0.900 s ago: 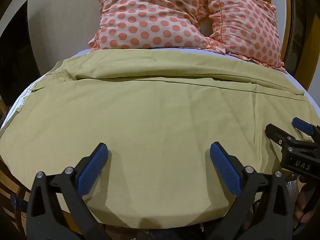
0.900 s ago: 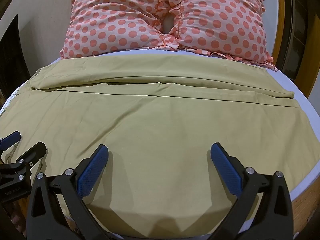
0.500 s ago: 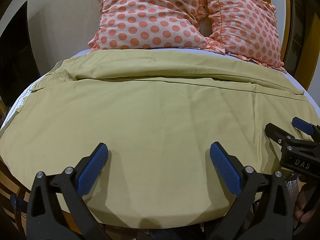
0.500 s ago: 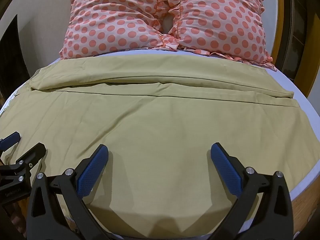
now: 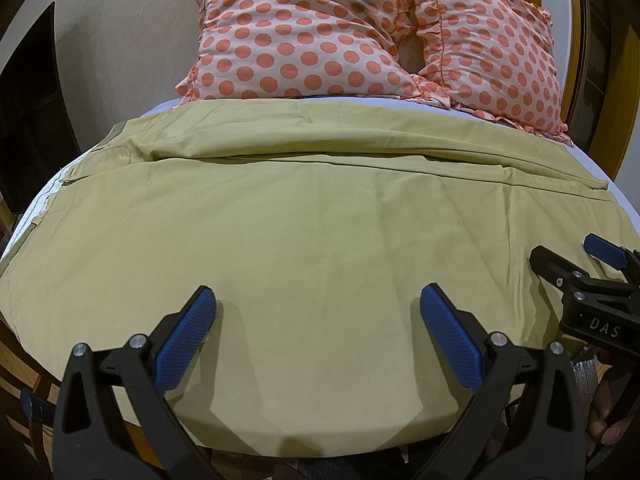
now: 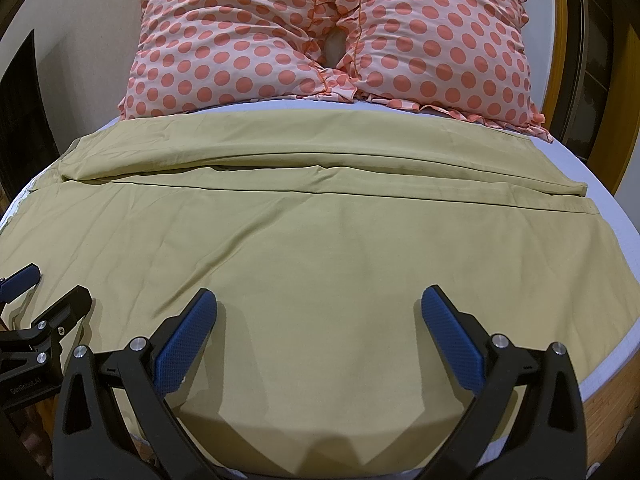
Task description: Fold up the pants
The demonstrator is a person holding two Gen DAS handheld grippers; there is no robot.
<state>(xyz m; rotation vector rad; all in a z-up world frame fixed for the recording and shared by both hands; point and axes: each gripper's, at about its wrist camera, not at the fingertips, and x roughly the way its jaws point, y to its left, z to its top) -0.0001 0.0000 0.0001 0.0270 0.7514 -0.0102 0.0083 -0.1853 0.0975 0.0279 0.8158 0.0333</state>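
The left gripper (image 5: 318, 322) and the right gripper (image 6: 320, 322) both have the jaws wide, holding nothing, just above the near edge of the pants (image 5: 320, 220). The olive pants lie spread flat between and beyond the jaws (probably ready for the first fold). Farther away, two dotted pillows (image 6: 332, 40) lean at the bed (image 6: 592, 176) head.

So the bed (image 6: 576, 168) has a pale lavender sheet, showing only along the far strip and down the right edge, with a wooden frame visible at the near right. Lying right on it: olive-tan pants (image 6: 320, 264) spread flat across nearly the whole width, and two pink pillows with orange dots (image 6: 248, 52) (image 6: 440, 44) side by side at the far end, touching each other.
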